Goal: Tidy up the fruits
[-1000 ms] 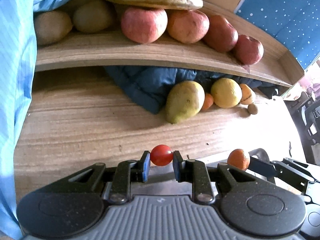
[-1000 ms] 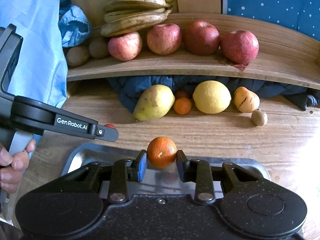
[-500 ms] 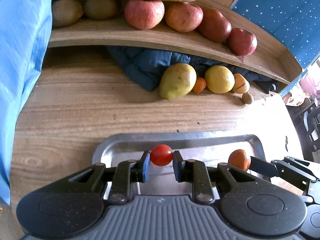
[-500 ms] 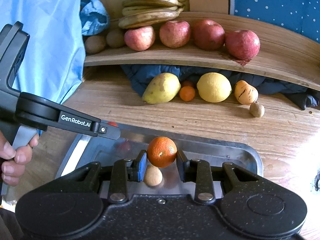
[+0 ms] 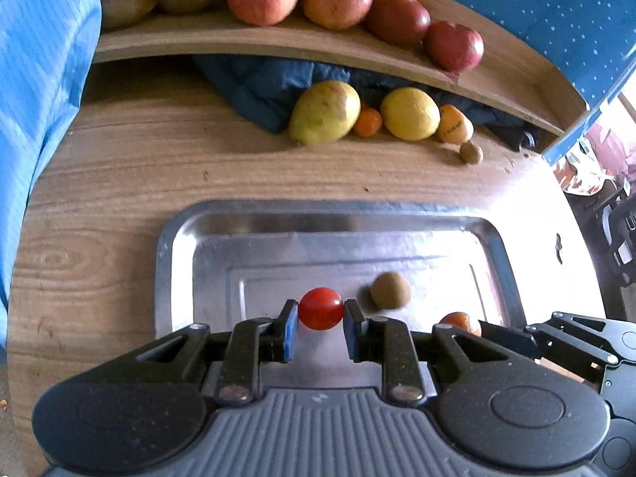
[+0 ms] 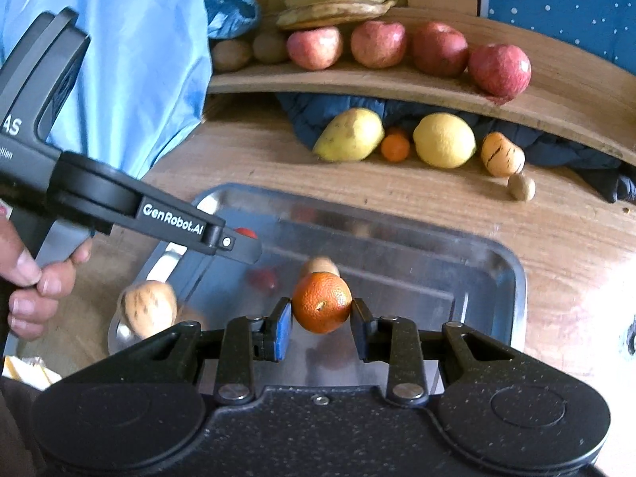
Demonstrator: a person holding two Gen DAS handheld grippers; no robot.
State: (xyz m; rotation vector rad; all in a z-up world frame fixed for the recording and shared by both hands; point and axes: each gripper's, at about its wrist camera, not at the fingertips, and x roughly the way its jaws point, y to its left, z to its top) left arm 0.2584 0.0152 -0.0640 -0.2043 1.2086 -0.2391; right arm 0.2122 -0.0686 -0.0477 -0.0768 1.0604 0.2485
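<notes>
1. Left wrist view: my left claw [image 5: 321, 326] pinches a cherry tomato [image 5: 320, 308] above the near edge of the steel tray [image 5: 175, 238].
2. My right claw [image 6: 321, 324] pinches a small orange [image 6: 322, 302] over the same tray, near its middle.
3. A brown kiwi [image 5: 390, 291] lies in the tray just beside the tomato.
4. A striped fruit [image 6: 148, 308] sits at the tray's near left corner.
</notes>
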